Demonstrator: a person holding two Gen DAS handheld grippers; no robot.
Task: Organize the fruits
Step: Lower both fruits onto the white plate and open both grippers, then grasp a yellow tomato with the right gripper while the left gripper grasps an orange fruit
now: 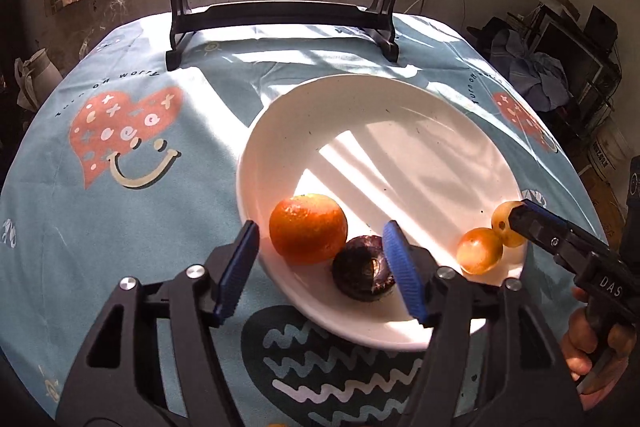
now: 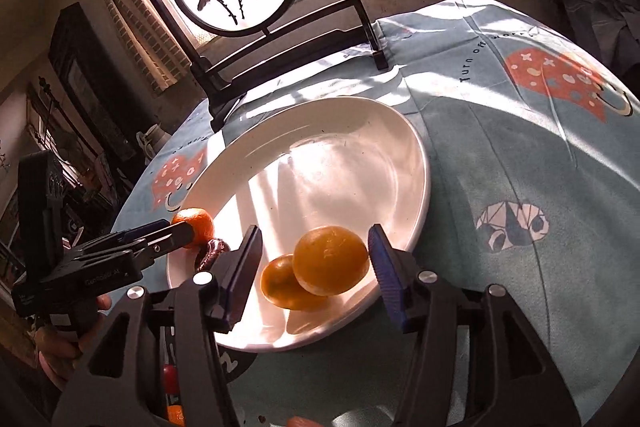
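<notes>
A white plate (image 1: 360,115) lies on the blue tablecloth. On its near side lie an orange (image 1: 308,229), a dark purple fruit (image 1: 362,273) and two small yellow-orange fruits (image 1: 479,251). My left gripper (image 1: 320,267) is open, its fingers on either side of the orange and the dark fruit, just above them. My right gripper (image 2: 314,267) is open around the two yellow fruits (image 2: 330,261), which rest on the plate (image 2: 360,131). The orange (image 2: 196,225) and the dark fruit (image 2: 212,251) show at left, by the left gripper's tip (image 2: 176,233).
A dark wooden stand with a round painted screen (image 1: 288,7) stands at the table's far edge. The tablecloth (image 1: 120,131) has heart prints. Room clutter (image 1: 560,67) lies beyond the table's right side. Small red and orange items (image 2: 171,383) show under the right gripper.
</notes>
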